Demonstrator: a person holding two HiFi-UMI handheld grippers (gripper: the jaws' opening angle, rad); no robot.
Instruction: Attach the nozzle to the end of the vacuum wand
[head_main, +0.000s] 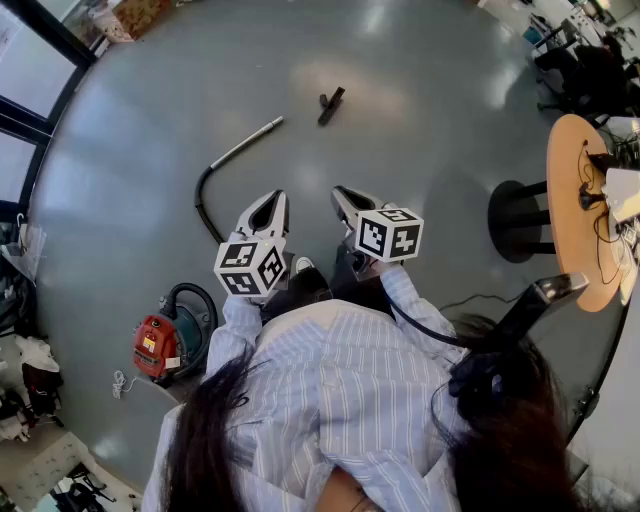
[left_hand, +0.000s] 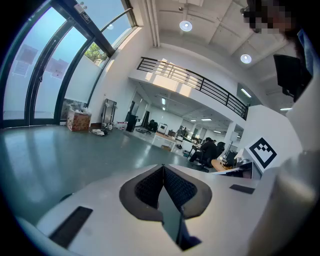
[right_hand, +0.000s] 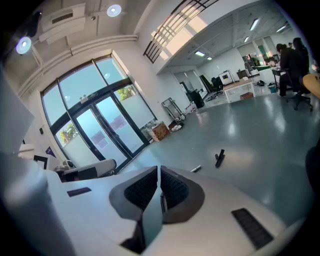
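The left gripper (head_main: 272, 200) and right gripper (head_main: 342, 195) keep fingers together, empty; unopened, they could knock the nozzle (head_main: 331, 105) farther from the wand (head_main: 245, 142).

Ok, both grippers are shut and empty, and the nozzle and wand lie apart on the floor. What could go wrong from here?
The nozzle lies loose on glossy floor; it may skid if the left gripper or right gripper nudges it before opening. The wand is joined to the hose, so lifting it may twist its end off line. The hose curves near the person: a possible snag.
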